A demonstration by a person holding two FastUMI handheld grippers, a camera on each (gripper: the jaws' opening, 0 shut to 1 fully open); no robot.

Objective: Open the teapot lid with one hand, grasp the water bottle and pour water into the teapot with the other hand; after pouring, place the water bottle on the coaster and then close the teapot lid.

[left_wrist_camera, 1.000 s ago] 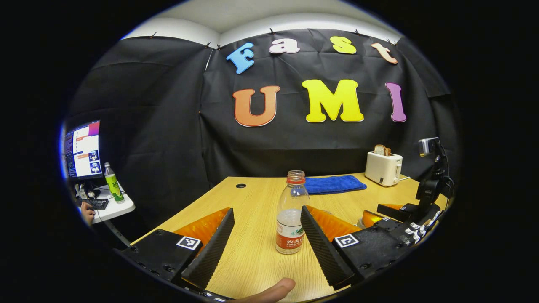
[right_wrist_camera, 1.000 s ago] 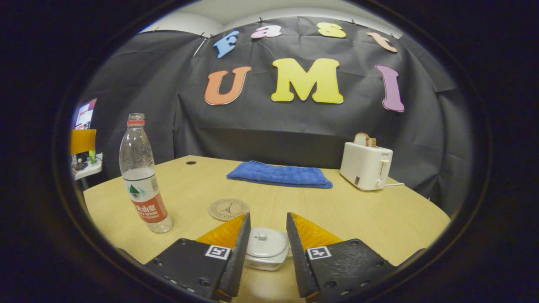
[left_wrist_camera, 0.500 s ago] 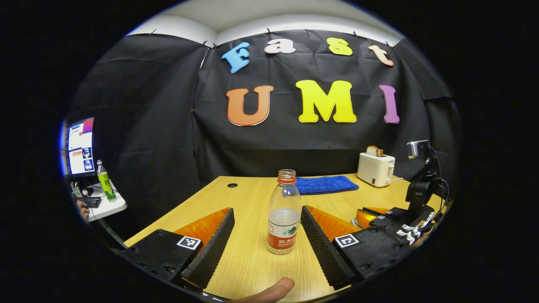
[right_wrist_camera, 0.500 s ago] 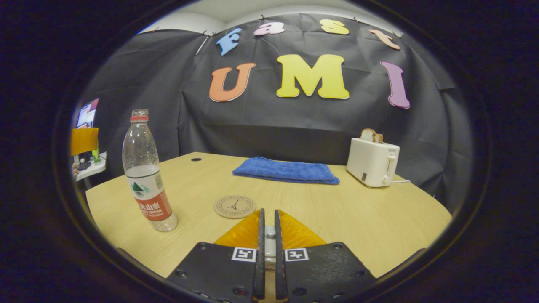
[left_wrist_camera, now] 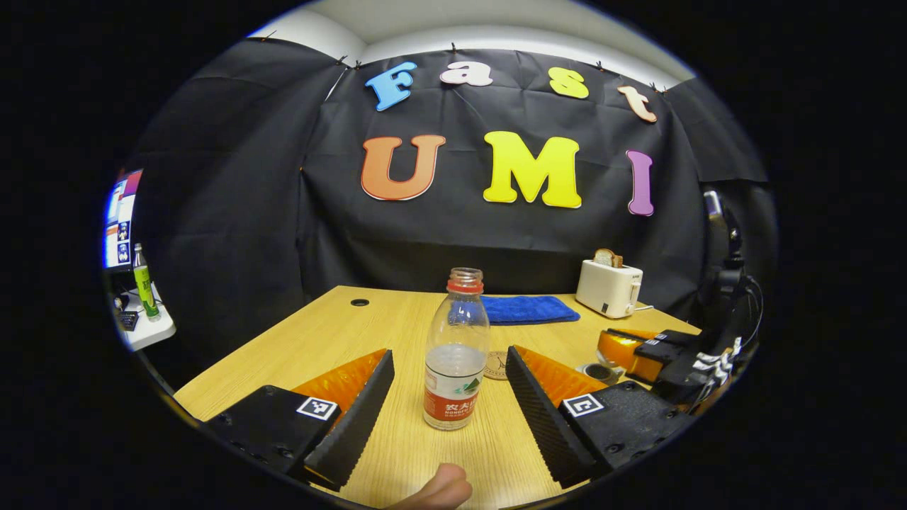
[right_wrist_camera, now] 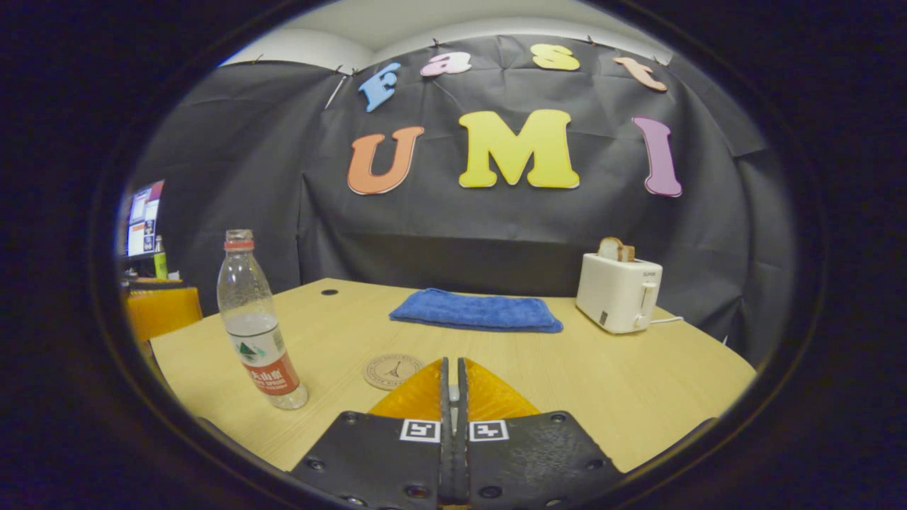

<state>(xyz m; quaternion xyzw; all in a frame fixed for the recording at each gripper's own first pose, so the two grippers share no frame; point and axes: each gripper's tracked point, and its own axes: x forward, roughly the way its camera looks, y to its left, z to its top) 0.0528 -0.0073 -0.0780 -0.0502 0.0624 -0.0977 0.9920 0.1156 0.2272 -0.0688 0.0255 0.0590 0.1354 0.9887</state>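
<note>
An uncapped clear water bottle with a red label stands upright on the wooden table, holding some water. My left gripper is open, one finger on each side of the bottle and clear of it. A round coaster lies just behind the bottle. In the right gripper view, the bottle stands to the left and the coaster ahead of my right gripper. It is shut on the teapot lid's knob, a pale sliver between the fingers. The left gripper view shows the teapot's open mouth below the right gripper.
A folded blue towel lies at the back of the table. A white toaster holding bread stands at the back right. A cable hole is at the back left. A side desk with a monitor and green bottle stands left of the table.
My right gripper closed on the lid's knob and rose, lifting the lid off the teapot. My left gripper stayed open and shifted a little, so the bottle now sits more centrally between its fingers.
</note>
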